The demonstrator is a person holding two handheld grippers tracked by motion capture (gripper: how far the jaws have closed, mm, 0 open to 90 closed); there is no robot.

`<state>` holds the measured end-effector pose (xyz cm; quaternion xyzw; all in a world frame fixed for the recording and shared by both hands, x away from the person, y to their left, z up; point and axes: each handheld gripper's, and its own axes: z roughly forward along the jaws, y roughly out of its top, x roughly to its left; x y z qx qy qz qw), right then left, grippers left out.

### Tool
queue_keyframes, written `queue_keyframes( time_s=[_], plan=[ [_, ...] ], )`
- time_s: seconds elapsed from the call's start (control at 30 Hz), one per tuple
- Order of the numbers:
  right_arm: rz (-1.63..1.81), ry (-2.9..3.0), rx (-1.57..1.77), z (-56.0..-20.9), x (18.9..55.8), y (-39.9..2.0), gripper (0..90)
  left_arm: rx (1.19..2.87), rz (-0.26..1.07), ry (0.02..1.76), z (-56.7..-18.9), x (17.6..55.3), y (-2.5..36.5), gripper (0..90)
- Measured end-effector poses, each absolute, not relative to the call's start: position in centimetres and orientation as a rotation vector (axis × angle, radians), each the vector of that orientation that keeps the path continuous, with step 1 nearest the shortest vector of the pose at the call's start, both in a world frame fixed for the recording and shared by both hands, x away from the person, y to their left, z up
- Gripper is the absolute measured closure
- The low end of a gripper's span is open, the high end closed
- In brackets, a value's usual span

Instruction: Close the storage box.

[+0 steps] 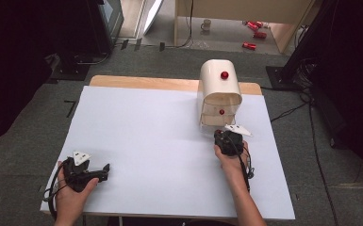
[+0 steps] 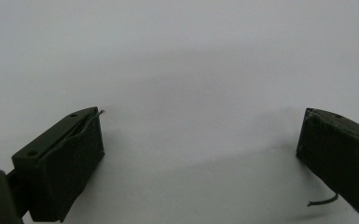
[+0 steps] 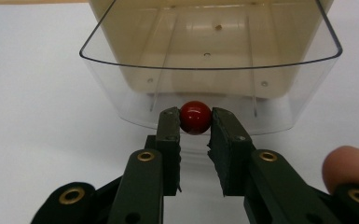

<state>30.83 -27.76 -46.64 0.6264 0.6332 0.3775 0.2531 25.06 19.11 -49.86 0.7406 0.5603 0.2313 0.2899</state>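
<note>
A cream drawer cabinet (image 1: 219, 92) with red knobs stands at the far right of the white table (image 1: 160, 141). Its lower clear drawer (image 3: 210, 60) is pulled partly out and looks empty inside. My right gripper (image 3: 196, 122) is shut on that drawer's red knob (image 3: 196, 117), one pad on each side; from above, the right gripper (image 1: 226, 137) sits just in front of the cabinet. The upper drawer's red knob (image 1: 224, 75) is free. Near the front left corner my left gripper (image 1: 104, 170) lies low in the hand; the left gripper (image 2: 200, 140) is open over bare table.
A wooden strip (image 1: 141, 82) shows along the table's far edge. Beyond it, on the floor, are red cans (image 1: 254, 28), a mug (image 1: 206, 24) and dark stands with cables (image 1: 306, 99).
</note>
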Motion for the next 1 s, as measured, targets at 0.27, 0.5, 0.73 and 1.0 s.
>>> queue_keyframes(
  time_s=[0.27,0.5,0.73,1.0],
  plan=[
    [1.037,1.707,1.688,-46.9,31.5,-27.8,75.1,1.976,0.617,1.495,-49.9,25.1,19.1,0.4],
    [1.05,1.697,1.687,-47.1,31.9,-27.8,75.0,1.976,0.617,1.495,-49.9,25.1,19.1,0.4],
    [1.07,1.682,1.689,-47.3,32.2,-27.9,74.9,1.976,0.617,1.495,-49.9,25.1,19.1,0.4],
    [1.086,1.67,1.681,-47.5,32.5,-28.0,74.3,1.976,0.617,1.495,-49.9,25.1,19.1,0.4]
  ],
)
